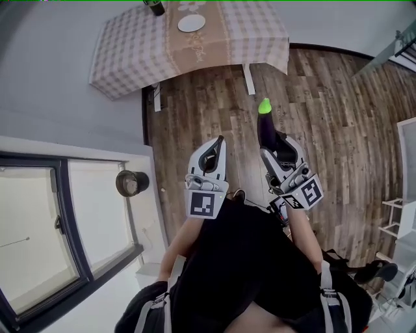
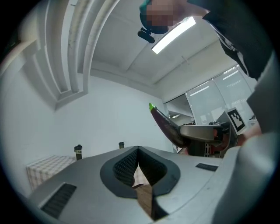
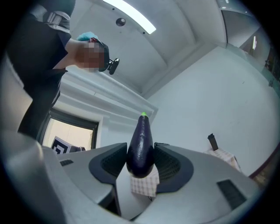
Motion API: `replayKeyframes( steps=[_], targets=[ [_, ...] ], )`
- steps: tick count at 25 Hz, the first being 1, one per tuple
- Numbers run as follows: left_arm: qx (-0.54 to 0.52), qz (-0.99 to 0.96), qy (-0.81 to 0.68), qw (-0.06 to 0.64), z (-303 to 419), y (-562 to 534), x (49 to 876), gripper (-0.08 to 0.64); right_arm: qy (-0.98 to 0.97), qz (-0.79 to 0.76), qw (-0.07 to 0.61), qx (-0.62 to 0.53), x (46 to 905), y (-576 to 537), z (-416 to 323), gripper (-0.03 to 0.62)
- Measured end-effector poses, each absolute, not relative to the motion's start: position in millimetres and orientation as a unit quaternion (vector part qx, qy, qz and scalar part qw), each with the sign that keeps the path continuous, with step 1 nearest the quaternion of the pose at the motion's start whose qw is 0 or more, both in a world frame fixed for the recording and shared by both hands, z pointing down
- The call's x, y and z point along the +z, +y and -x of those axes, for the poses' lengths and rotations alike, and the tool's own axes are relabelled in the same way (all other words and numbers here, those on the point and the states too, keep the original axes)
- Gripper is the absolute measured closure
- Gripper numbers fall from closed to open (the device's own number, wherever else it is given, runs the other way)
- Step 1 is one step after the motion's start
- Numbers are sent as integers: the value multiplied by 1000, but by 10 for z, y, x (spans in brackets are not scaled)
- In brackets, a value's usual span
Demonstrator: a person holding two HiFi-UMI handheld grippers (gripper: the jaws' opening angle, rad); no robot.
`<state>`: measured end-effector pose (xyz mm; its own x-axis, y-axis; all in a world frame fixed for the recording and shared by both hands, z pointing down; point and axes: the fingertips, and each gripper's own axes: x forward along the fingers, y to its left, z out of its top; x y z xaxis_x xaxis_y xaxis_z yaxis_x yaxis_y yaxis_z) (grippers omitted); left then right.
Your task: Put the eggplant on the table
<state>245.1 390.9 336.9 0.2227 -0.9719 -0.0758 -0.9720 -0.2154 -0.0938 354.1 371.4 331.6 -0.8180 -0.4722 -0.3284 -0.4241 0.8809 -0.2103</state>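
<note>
Wood-plank floor, white walls. Checked-cloth table at upper centre, white plate on it. Right gripper clamps eggplant, centre-right, green stem up, well short of table. Left gripper closed, empty.

The far table, under a checked cloth and a tan runner, bears a white plate and a dark bottle, and stands on a wood floor.
</note>
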Motion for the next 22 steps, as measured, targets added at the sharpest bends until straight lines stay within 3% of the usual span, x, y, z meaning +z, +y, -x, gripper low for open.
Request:
replayKeyframes(
  steps=[10, 22],
  targets=[
    [18, 792, 607, 59, -1876, 2910, 3310, 568, 954, 252, 151, -63, 3273, 2803, -2900, 389],
    [17, 797, 601, 56, -656, 1792, 3271, 568, 954, 254, 146, -65, 3126, 1630, -1658, 390]
  ],
)
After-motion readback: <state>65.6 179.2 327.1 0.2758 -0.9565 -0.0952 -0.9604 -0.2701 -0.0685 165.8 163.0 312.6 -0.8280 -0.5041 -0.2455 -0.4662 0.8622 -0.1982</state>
